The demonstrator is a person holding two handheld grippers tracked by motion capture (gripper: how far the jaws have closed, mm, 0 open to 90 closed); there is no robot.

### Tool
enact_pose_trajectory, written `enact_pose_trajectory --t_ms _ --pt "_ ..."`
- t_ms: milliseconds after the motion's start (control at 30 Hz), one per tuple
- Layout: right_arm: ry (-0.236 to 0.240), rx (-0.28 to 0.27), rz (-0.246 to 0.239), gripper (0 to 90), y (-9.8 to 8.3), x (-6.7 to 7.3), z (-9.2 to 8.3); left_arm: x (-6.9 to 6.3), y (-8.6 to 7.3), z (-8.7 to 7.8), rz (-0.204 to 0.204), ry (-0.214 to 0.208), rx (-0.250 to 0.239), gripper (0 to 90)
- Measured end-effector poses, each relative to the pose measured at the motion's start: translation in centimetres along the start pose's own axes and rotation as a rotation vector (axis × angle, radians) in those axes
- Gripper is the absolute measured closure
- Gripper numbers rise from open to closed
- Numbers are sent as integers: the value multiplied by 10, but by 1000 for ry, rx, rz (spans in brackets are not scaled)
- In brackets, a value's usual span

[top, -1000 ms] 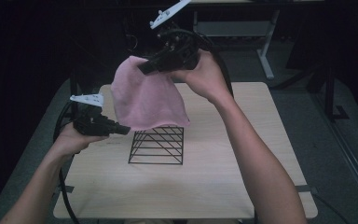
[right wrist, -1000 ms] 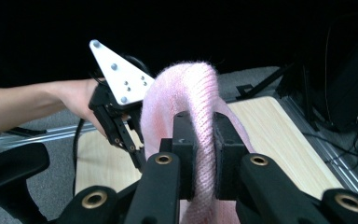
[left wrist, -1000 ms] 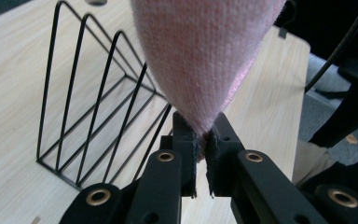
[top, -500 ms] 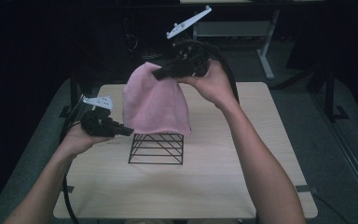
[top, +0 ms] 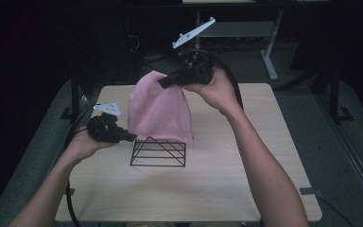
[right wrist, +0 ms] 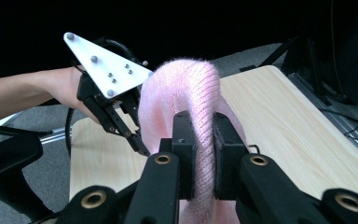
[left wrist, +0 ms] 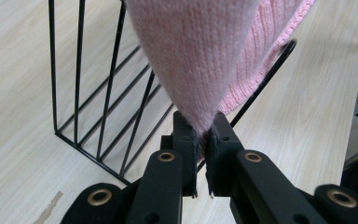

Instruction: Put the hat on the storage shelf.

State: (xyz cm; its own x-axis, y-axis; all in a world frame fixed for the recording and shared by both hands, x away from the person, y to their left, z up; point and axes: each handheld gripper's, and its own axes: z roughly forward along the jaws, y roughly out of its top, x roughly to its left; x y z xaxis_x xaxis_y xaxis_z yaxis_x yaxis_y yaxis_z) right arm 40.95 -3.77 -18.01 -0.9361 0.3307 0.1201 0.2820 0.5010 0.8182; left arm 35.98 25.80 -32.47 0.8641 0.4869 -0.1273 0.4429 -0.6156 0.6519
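A pink knitted cloth [top: 158, 111] hangs over a black wire rack [top: 159, 152] in the middle of the wooden table [top: 246, 161]. My right gripper [top: 163, 82] holds the cloth's top edge up high, jaws shut on a thick fold [right wrist: 200, 154]. My left gripper [top: 131, 137] is shut on the cloth's lower left corner [left wrist: 204, 133], low beside the rack [left wrist: 98, 116]. In the right gripper view the left gripper [right wrist: 142, 149] sits just beyond the cloth. The cloth's bottom edge touches the rack's top.
A metal frame with a shelf [top: 236, 30] stands beyond the table's far edge. Cables [top: 75, 127] trail off the table's left side. Bare tabletop lies in front of and to the right of the rack.
The right gripper has carried the cloth's top rightward and slightly down, over the rack. The left gripper followed to the right with its corner, and the cloth now hangs straighter.
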Motion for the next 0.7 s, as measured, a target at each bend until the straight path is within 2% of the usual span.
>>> enact_pose_trajectory --t_ms 100,467,633,667,700 --pt "7 0 -8 815 -2 1 4 1 -3 1 4 4 11 844" --pt "80 -4 -23 811 -14 8 22 3 -22 8 -7 33 28 844" --pt "112 -7 -16 809 -23 9 28 5 -30 13 -5 43 35 844" --pt "120 -7 -13 809 -25 9 30 4 -32 14 -16 41 32 844" --pt "124 -5 -10 809 -27 9 31 5 -34 14 -11 43 46 844"
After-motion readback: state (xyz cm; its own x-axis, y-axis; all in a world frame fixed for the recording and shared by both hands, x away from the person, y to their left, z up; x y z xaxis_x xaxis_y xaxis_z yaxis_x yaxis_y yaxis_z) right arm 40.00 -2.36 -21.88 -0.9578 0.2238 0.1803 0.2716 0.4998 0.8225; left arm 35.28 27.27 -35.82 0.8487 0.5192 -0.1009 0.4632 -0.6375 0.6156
